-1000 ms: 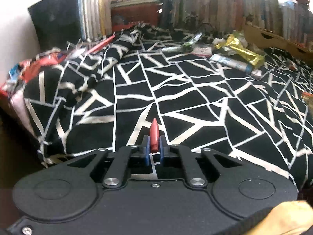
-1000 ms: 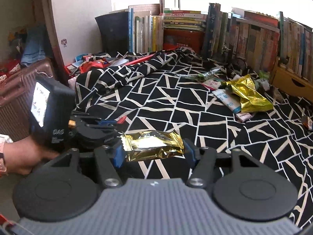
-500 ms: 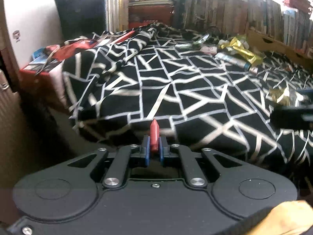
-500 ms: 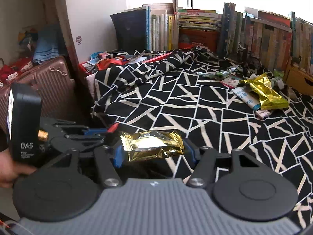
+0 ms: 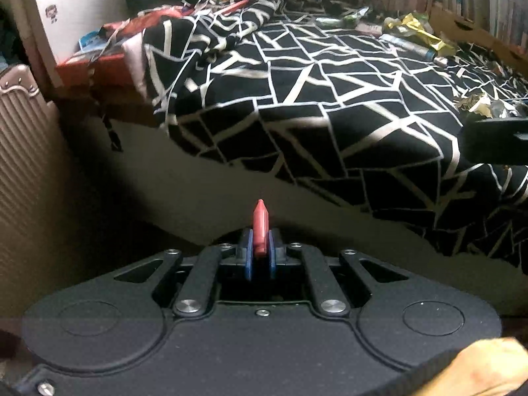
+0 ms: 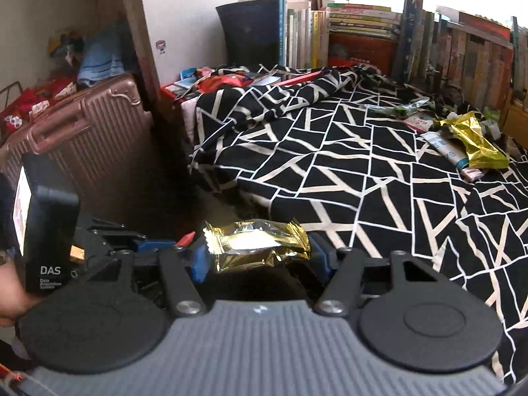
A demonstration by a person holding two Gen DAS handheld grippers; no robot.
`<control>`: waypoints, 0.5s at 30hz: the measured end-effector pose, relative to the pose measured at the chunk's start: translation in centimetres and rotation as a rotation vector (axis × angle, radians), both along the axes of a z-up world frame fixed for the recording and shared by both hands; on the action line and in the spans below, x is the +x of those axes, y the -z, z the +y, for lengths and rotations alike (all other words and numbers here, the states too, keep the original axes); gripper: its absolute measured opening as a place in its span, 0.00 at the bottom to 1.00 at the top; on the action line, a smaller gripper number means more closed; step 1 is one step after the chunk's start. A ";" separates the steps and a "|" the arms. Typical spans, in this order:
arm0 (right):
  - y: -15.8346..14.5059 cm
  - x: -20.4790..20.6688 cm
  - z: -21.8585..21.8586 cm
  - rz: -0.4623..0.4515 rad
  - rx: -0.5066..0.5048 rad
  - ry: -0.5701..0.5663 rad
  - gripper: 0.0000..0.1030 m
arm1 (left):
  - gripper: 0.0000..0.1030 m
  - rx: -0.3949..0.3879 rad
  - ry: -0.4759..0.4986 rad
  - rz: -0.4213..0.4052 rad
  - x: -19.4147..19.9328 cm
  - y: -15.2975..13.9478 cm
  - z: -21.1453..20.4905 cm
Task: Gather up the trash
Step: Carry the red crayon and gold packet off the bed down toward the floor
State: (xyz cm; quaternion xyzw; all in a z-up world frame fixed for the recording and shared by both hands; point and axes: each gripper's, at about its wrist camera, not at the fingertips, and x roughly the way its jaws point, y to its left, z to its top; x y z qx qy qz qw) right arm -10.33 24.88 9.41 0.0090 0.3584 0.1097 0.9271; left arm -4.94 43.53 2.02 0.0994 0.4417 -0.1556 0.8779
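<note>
my right gripper [image 6: 259, 257] is half open, clamped on a crinkled gold foil wrapper [image 6: 255, 244] lying crosswise; my left gripper [image 5: 260, 247] pinches a thin red scrap [image 5: 260, 227] pointing forward.

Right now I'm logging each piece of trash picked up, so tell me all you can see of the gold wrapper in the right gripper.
The gold wrapper is a crinkled, shiny foil packet with crimped ends. It lies level and crosswise in the right gripper, whose blue-padded jaws press on its two ends. It hangs clear of the black-and-white bedspread, touching nothing else.
</note>
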 end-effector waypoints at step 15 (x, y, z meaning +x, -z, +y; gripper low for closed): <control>0.5 0.4 1.0 0.021 -0.001 0.000 0.62 | 0.12 -0.005 -0.016 0.023 1.3 0.6 0.5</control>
